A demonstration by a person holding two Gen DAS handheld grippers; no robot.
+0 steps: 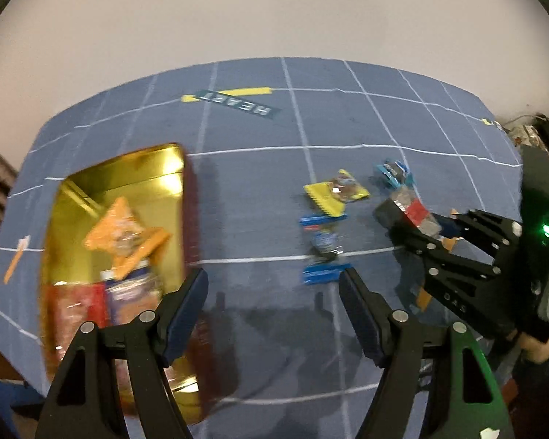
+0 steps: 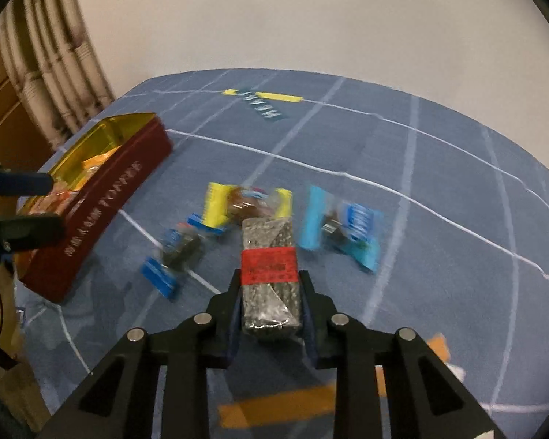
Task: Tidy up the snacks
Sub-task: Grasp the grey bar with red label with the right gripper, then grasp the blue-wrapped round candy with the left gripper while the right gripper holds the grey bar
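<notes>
My right gripper is shut on a grey foil snack bar with a red band, lifted a little off the blue mat; the left wrist view shows the same bar in that gripper. My left gripper is open and empty, between the tin and the loose snacks. The red tin with a gold inside holds orange packets and a red one. On the mat lie a yellow-wrapped snack, a dark blue one and a light blue one.
A blue mat with white grid lines covers the round table, whose far edge meets a pale wall. Orange tape strips lie on it. The tin's red wall stands at the left. A hand grips the right tool.
</notes>
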